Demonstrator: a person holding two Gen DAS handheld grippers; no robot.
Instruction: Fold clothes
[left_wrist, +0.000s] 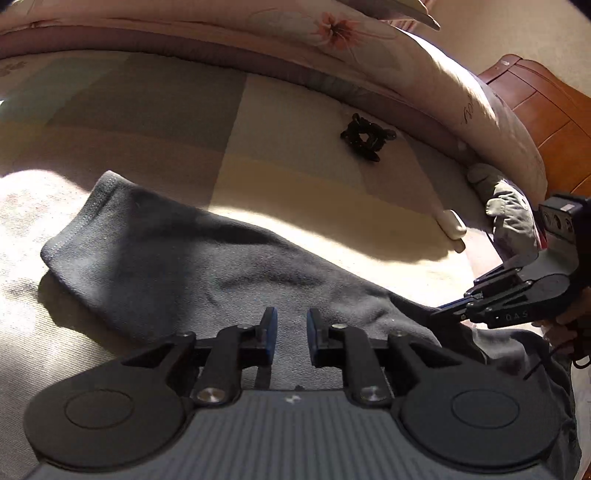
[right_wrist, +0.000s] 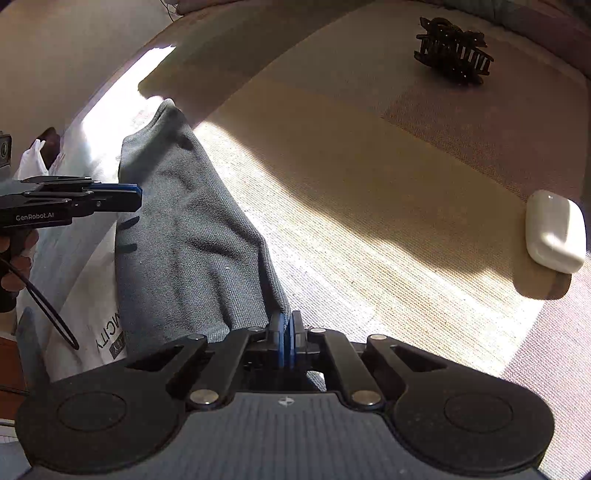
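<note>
Mid-fold: a grey garment (right_wrist: 192, 236) lies stretched across the sunlit bed (right_wrist: 369, 221). The right tongs (right_wrist: 287, 328), pressed together, pinch its near edge; the left tongs (left_wrist: 291, 334) hover slightly spread, empty, needing a fresh grip.

Both grippers are matte black: round hubs, slim linkage arms with silver screw heads, a ribbed grey base plate, blue pads. The left gripper (left_wrist: 291, 334) carries white "GenRobot.AI" lettering on its side; the right gripper (right_wrist: 287, 334) shows "DAS". Thin black cables loop beside each handle.
</note>
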